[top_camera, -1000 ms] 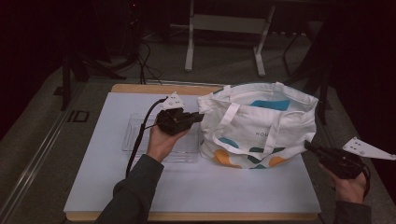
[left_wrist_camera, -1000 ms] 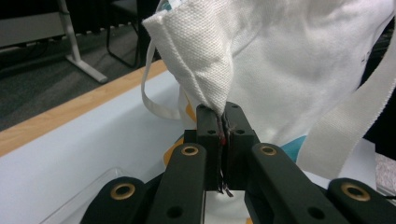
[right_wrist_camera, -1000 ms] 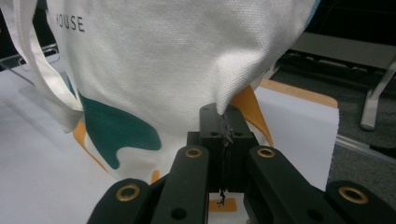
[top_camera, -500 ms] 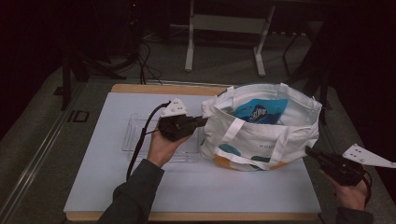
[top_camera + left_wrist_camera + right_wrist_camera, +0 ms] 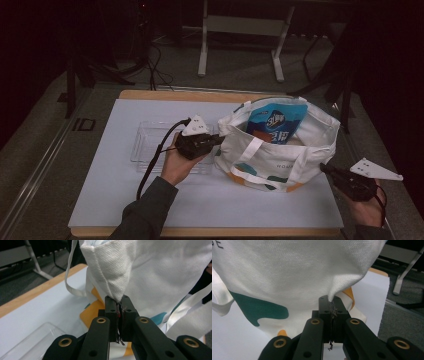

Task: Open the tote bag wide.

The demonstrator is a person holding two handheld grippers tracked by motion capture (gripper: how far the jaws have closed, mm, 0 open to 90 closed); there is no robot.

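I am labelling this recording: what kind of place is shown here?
Probably a lab or recording workspace, not a home: a table with a white mat under a tote bag, cables on the grey floor, and metal stand legs behind.

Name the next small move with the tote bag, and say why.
Probably draw both grippers apart, widening the mouth. The left gripper and right gripper each pinch a fold of the white tote bag, and the blue packet stands inside.

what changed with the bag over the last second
Both tools, left and right, sank while pinching the tote bag, so its mouth opened and the blue packet inside showed. Both grips on the cloth stayed; the clear tray kept its place.
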